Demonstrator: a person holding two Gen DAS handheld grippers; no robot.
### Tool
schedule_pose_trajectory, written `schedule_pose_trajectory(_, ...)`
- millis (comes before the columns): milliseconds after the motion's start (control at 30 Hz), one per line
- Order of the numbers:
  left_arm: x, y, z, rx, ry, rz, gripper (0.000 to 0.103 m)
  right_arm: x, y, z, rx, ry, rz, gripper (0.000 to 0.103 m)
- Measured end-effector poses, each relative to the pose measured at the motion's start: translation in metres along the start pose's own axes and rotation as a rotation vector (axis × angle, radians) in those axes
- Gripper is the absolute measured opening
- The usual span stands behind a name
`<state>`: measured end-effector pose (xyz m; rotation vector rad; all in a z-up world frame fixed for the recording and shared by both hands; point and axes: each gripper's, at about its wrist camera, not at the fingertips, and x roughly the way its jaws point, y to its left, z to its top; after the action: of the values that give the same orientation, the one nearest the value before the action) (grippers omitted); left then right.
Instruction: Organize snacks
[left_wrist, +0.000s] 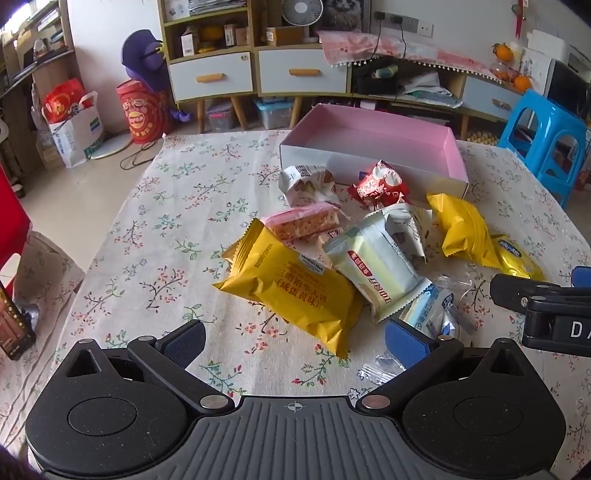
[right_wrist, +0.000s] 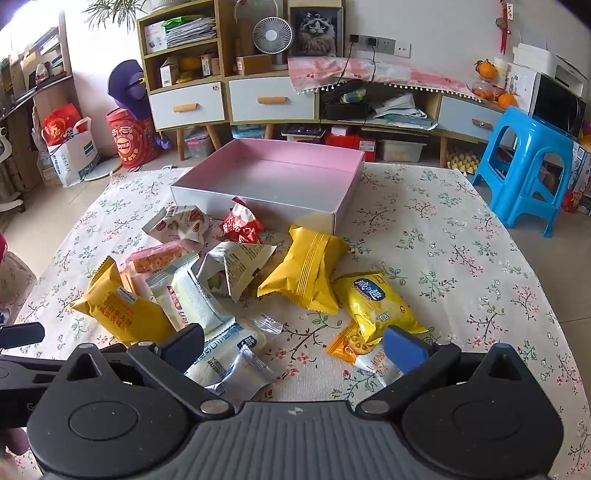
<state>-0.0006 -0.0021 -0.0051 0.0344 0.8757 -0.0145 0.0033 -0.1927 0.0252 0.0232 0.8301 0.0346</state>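
Several snack packets lie in a heap on the flowered tablecloth (left_wrist: 177, 206) in front of an empty pink-lined box (left_wrist: 373, 136) (right_wrist: 273, 173). A large yellow packet (left_wrist: 291, 291) (right_wrist: 122, 310) lies nearest my left gripper (left_wrist: 295, 341), which hovers open over the cloth with nothing between its fingers. Behind it are a pale green packet (left_wrist: 376, 266), a pink one (left_wrist: 303, 221), a red one (left_wrist: 378, 184) (right_wrist: 240, 225) and another yellow one (left_wrist: 461, 230) (right_wrist: 306, 273). My right gripper (right_wrist: 295, 345) is open above a white-blue packet (right_wrist: 225, 354), beside a bright yellow bag (right_wrist: 376, 302).
A blue plastic stool (right_wrist: 524, 166) stands off the table's right side. Cabinets with drawers (right_wrist: 269, 98) line the far wall. A red object (left_wrist: 11, 218) and a dark box (left_wrist: 14, 325) sit at the left table edge. The right gripper's body (left_wrist: 546, 306) shows at the left view's right edge.
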Motion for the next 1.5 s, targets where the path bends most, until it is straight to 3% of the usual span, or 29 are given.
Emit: schedule_pose_trajectory(1500,0.0013,-0.0018,-0.0010,0.005,0.007,0.000,0.103,0.0023,0.0003,-0.0014,-0.004,0.011,-0.007,0.095)
